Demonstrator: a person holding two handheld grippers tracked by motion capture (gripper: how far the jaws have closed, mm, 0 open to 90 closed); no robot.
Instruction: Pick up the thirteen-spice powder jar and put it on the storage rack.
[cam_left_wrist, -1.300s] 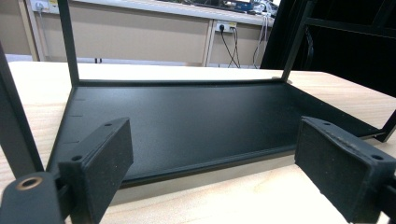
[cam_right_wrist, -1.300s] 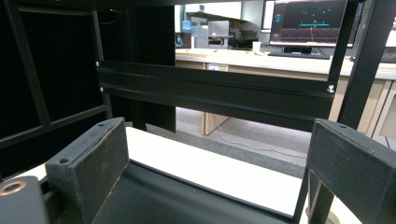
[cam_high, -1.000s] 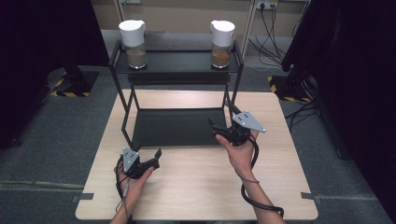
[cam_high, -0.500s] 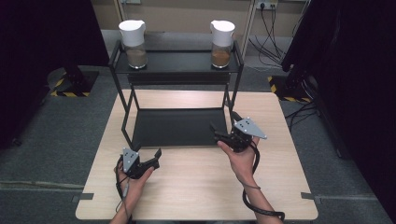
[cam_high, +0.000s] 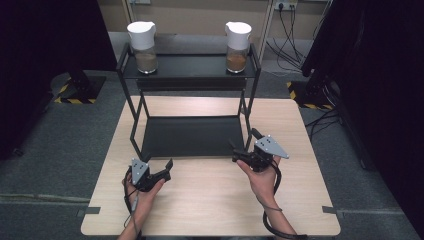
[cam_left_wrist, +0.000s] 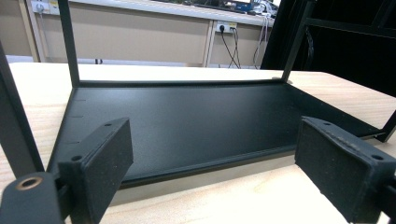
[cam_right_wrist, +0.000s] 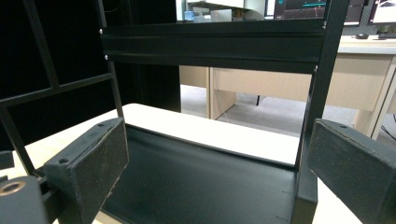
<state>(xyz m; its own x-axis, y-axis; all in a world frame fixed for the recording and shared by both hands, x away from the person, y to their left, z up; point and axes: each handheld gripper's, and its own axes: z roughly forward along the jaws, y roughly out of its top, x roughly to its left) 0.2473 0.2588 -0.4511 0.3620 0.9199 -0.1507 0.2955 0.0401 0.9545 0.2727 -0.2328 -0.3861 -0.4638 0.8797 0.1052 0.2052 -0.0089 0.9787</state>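
A black two-tier rack (cam_high: 192, 136) stands on the wooden table (cam_high: 210, 200). On its top shelf (cam_high: 190, 65) are two white-lidded jars of brown contents, one at the left (cam_high: 142, 47) and one at the right (cam_high: 237, 46). My left gripper (cam_high: 159, 162) rests open on the table just in front of the rack's lower tray (cam_left_wrist: 187, 121), with nothing between its pads (cam_left_wrist: 100, 168). My right gripper (cam_high: 243, 141) is held open at the rack's front right corner. In the right gripper view the front right post (cam_right_wrist: 313, 140) rises just inside the right pad (cam_right_wrist: 355, 172).
Bare wooden tabletop lies between the two hands and toward the front edge. Grey floor surrounds the table, with black stands and yellow-striped bases (cam_high: 75, 92) at both sides and cables (cam_high: 290, 30) behind.
My right gripper has drawn back a little toward the table's front edge, away from the rack. The left gripper has stayed where it was.
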